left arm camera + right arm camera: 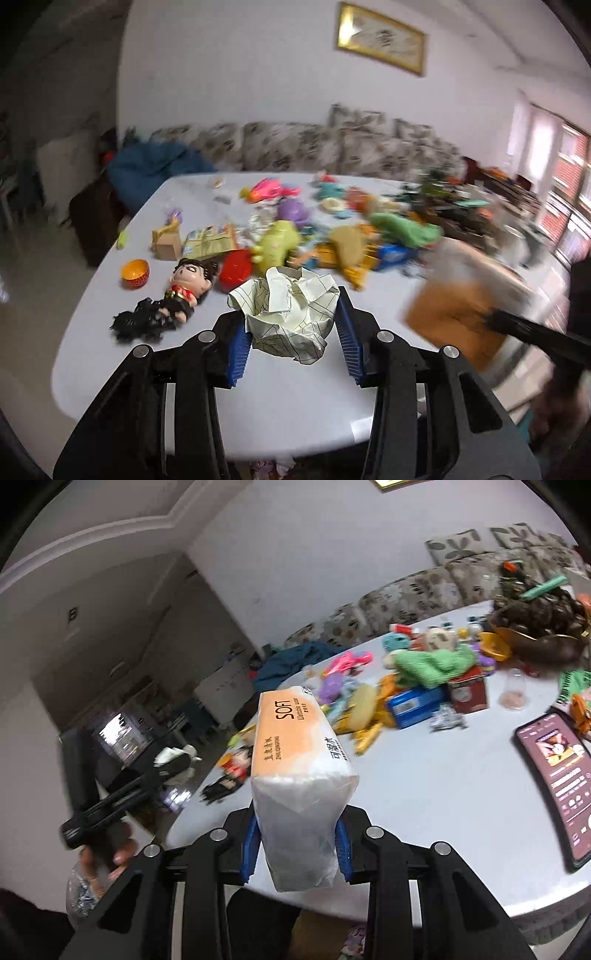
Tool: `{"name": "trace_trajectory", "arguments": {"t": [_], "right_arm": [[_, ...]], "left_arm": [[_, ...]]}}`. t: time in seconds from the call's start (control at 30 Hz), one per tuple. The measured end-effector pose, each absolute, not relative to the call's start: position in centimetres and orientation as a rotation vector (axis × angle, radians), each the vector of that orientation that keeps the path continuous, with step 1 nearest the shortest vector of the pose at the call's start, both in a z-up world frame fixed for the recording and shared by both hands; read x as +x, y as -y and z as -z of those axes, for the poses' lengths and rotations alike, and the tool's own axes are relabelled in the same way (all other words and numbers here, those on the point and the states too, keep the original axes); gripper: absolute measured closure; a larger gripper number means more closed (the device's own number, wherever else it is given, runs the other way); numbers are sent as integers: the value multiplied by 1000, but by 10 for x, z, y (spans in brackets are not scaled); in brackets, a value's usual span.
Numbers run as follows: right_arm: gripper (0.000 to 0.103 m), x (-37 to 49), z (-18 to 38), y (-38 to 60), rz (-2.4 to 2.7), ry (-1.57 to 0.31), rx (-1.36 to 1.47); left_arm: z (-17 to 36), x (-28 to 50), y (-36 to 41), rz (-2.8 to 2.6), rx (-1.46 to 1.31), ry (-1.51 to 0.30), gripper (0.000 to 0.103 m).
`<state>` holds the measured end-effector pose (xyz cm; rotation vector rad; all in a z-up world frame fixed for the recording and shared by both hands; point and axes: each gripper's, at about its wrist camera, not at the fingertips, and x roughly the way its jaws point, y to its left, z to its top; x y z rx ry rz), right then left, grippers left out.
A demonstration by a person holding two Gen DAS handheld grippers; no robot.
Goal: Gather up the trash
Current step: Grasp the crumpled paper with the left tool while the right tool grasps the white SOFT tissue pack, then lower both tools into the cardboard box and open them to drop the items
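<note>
Left gripper [291, 332] has its blue pads pinched on a crumpled ball of paper [291, 314], lined sheet, squashed b/w the jaws and hanging over the table [147, 369] near the front edge, just this side of the big-headed doll [184, 291] – so that's the trash in hand, gripped near its lower half prob. so it won't spring loose. Right gripper [295, 849] is clamped on the white end of a tissue pack [299, 771], orange top w/ "SOFT" on it, held out long-ways above the table edge; looks like it's being kept out of the way or carried off, can't say which. Taking the doll as marker: orange bowl [136, 272] just left of it, black furry thing [140, 326] touching its feet, red bowl [236, 271] just right, brown torn packet [168, 242] and a flattened wrapper [210, 242] behind it – likely more trash. Further back & right, a heap of toys, green plush [406, 227] on top. Phone [554, 779] lies face-up, screen lit, well right of the pack. No bin visible in either view, so where the paper goes next I can't tell. Left-wrist view is blurred on its right side.
</note>
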<state>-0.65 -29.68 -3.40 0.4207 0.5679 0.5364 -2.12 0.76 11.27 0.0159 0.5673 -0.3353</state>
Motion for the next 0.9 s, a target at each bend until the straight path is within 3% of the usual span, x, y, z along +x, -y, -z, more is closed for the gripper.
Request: {"name": "trace_trajectory", "arguments": {"t": [0.23,0.53,0.6,0.67,0.77,0.83,0.9], "right_arm": [[69,-46,56,268,-610,-713,363],[69,-60,152,238,-590,-1022,267],[63,-52,182,235,-541,-1092,254],[34,-38,213,231,-489,-1165,229],[36,-31,233,223,-463,-1222,188],[36,-37,214,220,-506,-1182,169],[36,-45,178,219,-561,-1107,149]], "left_arm": [[-62,-97,-4,448,145,-679,62],[67,-82,-9,466,175,-997,60],[105,-71,-6,443,190,-1109,49],[140,-60,-2,417,215,-1199,17],[199,-43,4,367,256,-1388,15],[216,-44,5,353,285,-1487,15],[205,-49,2,369,296,-1456,15]]}}
